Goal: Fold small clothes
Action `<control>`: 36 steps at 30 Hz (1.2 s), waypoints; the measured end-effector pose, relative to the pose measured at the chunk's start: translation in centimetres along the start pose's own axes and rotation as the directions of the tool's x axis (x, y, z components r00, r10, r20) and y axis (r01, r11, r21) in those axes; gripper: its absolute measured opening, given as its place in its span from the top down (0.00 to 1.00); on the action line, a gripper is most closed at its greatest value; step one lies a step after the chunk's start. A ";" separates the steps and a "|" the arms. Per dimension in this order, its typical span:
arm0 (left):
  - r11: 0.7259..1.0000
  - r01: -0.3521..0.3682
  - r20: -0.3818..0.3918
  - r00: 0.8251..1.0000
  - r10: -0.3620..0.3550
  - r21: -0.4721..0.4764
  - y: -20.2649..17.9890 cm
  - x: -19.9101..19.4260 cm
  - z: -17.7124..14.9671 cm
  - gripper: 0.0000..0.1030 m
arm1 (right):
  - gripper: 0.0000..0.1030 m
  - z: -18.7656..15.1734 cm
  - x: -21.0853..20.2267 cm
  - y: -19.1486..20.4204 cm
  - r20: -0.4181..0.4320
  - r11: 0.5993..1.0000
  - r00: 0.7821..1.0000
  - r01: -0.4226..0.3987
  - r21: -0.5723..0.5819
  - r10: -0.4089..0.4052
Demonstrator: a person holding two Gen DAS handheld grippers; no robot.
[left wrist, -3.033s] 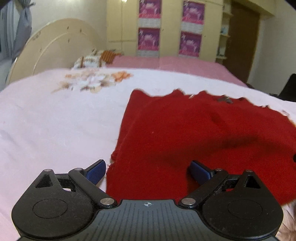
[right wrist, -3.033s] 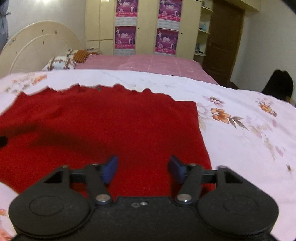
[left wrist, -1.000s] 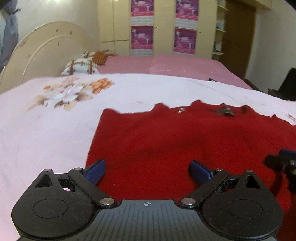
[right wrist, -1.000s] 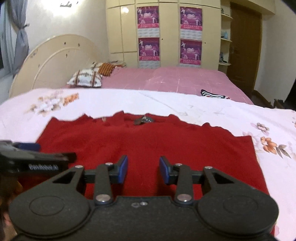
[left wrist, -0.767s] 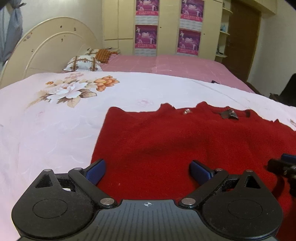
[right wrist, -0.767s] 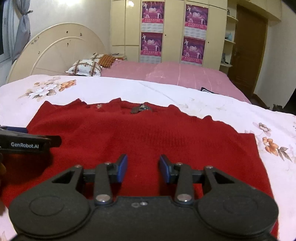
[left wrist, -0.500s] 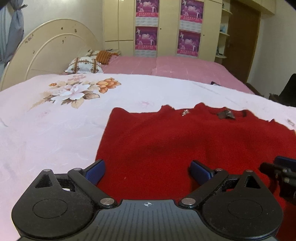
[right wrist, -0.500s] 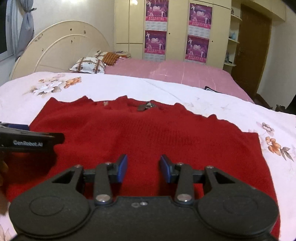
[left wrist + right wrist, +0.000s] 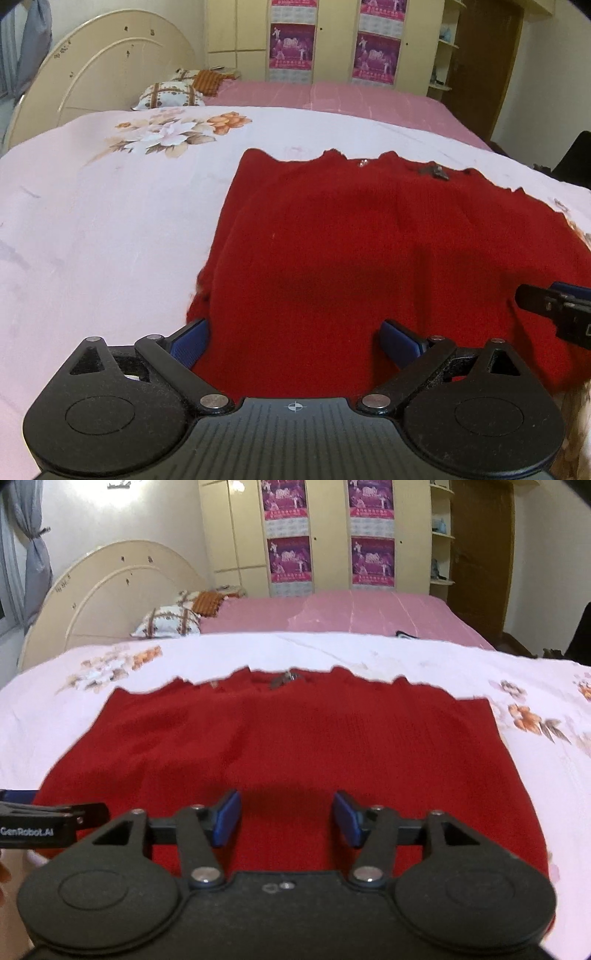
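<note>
A red knitted garment (image 9: 369,251) lies spread flat on the pale floral bedspread (image 9: 92,229), its scalloped edge with a small dark clasp at the far side. My left gripper (image 9: 291,341) hovers open over the garment's near left corner, nothing between its blue pads. In the right wrist view the same red garment (image 9: 295,746) fills the middle, and my right gripper (image 9: 286,818) hangs above its near edge with its jaws opening and nothing between them. Each gripper's tip shows at the edge of the other's view.
A second bed with a pink cover (image 9: 351,613), patterned pillows (image 9: 170,622) and a cream headboard (image 9: 110,594) stands beyond. Wardrobe doors with purple posters (image 9: 291,559) and a brown door (image 9: 480,554) line the far wall. The bedspread extends left and right of the garment.
Both grippers have drifted sideways over the garment's near edge. The right gripper's jaws have spread noticeably wider; the left gripper has stayed wide open.
</note>
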State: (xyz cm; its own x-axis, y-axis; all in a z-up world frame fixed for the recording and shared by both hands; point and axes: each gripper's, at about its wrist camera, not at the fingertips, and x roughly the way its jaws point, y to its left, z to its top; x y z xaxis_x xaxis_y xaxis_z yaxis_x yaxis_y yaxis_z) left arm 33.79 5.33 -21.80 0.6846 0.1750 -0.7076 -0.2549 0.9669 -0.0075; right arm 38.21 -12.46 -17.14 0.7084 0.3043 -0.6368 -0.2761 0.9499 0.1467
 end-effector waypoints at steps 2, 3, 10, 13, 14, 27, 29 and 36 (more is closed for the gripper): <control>1.000 0.005 0.005 1.000 -0.005 0.001 0.0 -0.8 -0.4 0.05 | 0.47 -0.7 -0.2 -0.1 -0.020 1.000 1.000 0.000 0.010 0.000; 1.000 0.001 0.006 1.000 -0.001 0.000 0.0 -1.2 -0.6 0.05 | 0.46 -1.1 -0.4 -0.2 -0.026 1.000 1.000 -0.001 0.017 0.001; 0.987 0.078 -0.023 0.996 -0.082 -0.141 1.6 -3.6 -2.1 0.05 | 0.43 -2.0 -1.6 0.0 -0.020 1.000 1.000 0.010 0.027 -0.009; 0.962 0.115 -0.067 0.989 -0.135 -0.249 2.6 -3.5 -3.1 0.05 | 0.43 -2.1 -2.0 -0.2 -0.014 0.999 1.000 0.008 0.035 -0.007; 0.958 0.116 -0.069 0.988 -0.138 -0.262 2.7 -3.5 -3.5 0.05 | 0.43 -2.2 -2.1 -0.2 -0.013 0.999 1.000 0.007 0.035 -0.007; 0.822 0.262 0.084 0.963 -0.256 -0.506 3.5 -0.9 -4.4 0.33 | 0.44 -2.9 -2.4 -0.6 0.014 0.999 1.000 -0.013 0.049 0.012; 0.780 0.280 0.128 0.959 -0.253 -0.559 3.8 0.1 -4.1 0.33 | 0.44 -2.9 -2.2 -0.5 0.021 0.999 1.000 -0.020 0.047 0.019; 0.725 0.316 0.214 0.949 -0.233 -0.612 3.6 2.8 -2.4 0.33 | 0.44 -1.5 -1.4 -0.5 0.064 0.999 0.998 -0.029 0.036 0.027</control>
State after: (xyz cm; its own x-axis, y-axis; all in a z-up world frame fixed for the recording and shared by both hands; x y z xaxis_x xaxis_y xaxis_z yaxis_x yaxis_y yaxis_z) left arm 33.15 8.81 -25.52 0.8551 -0.0193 -0.5181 -0.3861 0.6431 -0.6613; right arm 36.40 -13.49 -17.48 0.7407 0.3334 -0.5832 -0.2731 0.9426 0.1919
